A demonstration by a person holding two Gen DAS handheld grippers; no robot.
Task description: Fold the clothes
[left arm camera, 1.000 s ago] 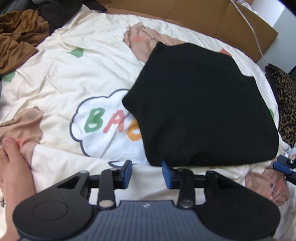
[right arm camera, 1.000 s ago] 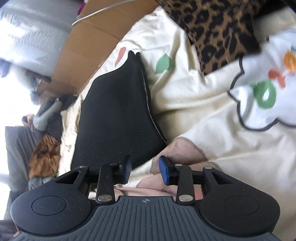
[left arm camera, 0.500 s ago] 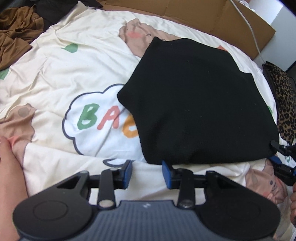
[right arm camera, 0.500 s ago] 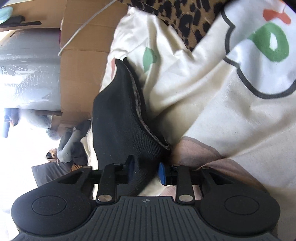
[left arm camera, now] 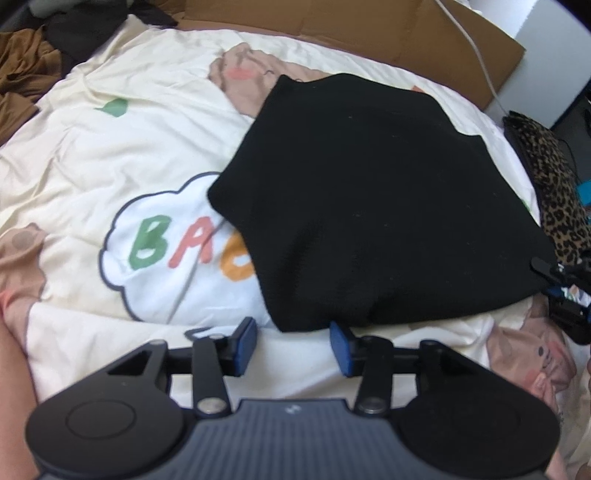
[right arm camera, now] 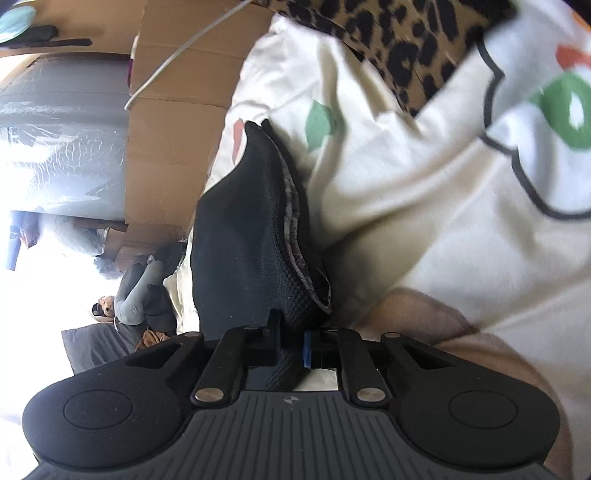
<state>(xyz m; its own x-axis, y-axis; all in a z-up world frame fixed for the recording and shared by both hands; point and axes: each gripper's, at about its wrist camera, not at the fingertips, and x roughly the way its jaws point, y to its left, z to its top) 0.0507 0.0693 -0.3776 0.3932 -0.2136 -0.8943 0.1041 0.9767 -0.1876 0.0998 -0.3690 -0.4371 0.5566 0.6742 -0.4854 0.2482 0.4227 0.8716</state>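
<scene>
A folded black knit garment (left arm camera: 373, 206) lies on a cream cartoon-print bedsheet (left arm camera: 92, 155). My left gripper (left arm camera: 293, 341) is open at the garment's near edge, its blue pads either side of the near corner without touching. In the right wrist view the same black garment (right arm camera: 243, 251) stands edge-on, and my right gripper (right arm camera: 291, 350) is shut on its near right corner. That right gripper (left arm camera: 561, 291) also shows at the far right of the left wrist view, at the garment's corner.
A leopard-print cloth (left arm camera: 554, 184) lies right of the garment. Brown cardboard (left arm camera: 369, 26) borders the far side of the bed. A brown garment (left arm camera: 22, 74) and dark clothes are heaped at the far left. Bare skin of a person (left arm camera: 11, 369) shows at the left edge.
My right gripper moved in onto the black garment's corner and shut on it. My left gripper crept forward to the near edge and stayed open.
</scene>
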